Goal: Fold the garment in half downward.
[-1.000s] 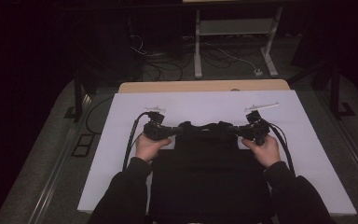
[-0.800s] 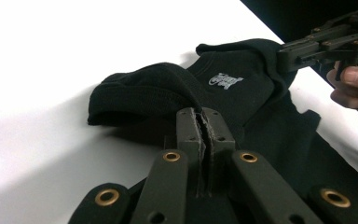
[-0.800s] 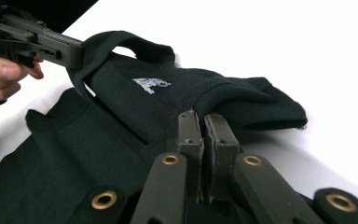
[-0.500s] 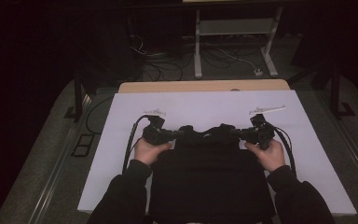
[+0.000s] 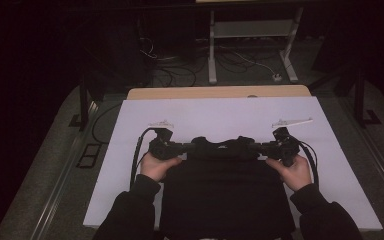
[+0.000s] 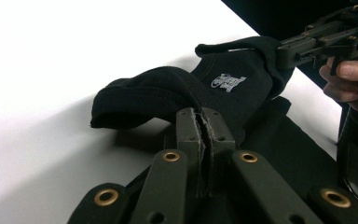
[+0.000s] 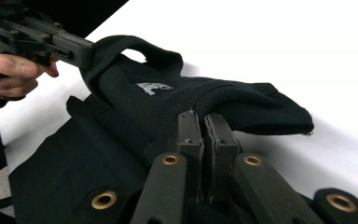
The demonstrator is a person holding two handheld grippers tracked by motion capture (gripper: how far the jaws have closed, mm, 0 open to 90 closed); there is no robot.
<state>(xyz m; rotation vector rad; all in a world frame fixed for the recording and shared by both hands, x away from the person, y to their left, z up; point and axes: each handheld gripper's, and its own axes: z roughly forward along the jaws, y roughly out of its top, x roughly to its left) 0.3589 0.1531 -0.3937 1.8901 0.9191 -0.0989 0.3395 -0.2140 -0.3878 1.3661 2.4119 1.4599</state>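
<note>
Both claws are pinching the same black garment [image 5: 225,195]: the left gripper [image 5: 184,148] has its jaws pressed together on cloth at the left shoulder, and the right gripper [image 5: 260,148] is clamped the same way on the right shoulder. Largest in the scene is the white sheet [image 5: 220,117] spread over the table, with a strip of bare wooden tabletop [image 5: 215,92] showing at its far edge. On the near middle of that sheet lies the garment, its body flat and running toward the person, its far end lifted a little between the two grippers so the neck opening sags between them. From the left gripper view a short sleeve [image 6: 135,100] droops out to the side onto the sheet, and a small white logo [image 6: 228,82] sits inside the neck. Two small pale objects lie on the sheet, one far left [image 5: 160,123] and one far right [image 5: 291,121]; what they are I cannot tell.

By my reading the grasp is done and the shoulders are raised, but no fold shows yet; carrying that end over and flattening it looks to be what remains
</note>
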